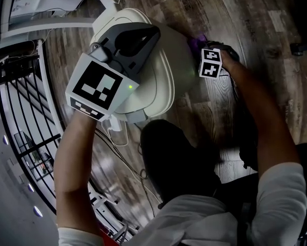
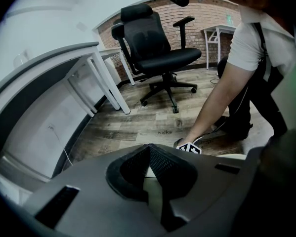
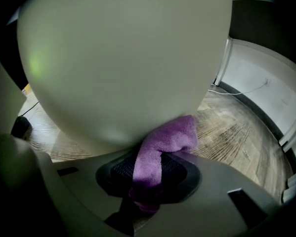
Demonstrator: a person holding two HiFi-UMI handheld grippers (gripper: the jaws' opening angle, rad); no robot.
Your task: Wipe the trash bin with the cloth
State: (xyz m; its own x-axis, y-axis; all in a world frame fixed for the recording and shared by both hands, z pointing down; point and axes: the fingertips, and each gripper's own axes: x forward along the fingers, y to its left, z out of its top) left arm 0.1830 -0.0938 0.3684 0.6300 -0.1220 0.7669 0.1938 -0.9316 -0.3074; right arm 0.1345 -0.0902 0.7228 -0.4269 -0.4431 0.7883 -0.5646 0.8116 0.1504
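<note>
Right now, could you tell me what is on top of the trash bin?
The left tongs, shut and empty, are above the trash bin, hiding part of its lid; contact cannot be told. The purple cloth is against the bin's side, not on top.

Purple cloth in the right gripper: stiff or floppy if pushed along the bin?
Likely floppy: the purple cloth folds and bunches where the right gripper pinches it. Probably light and compressible, since its plush free end squashes against the bin. The fuzzy pile should drag rather than slip on the smooth wall, so it may roll up under a hard push.
</note>
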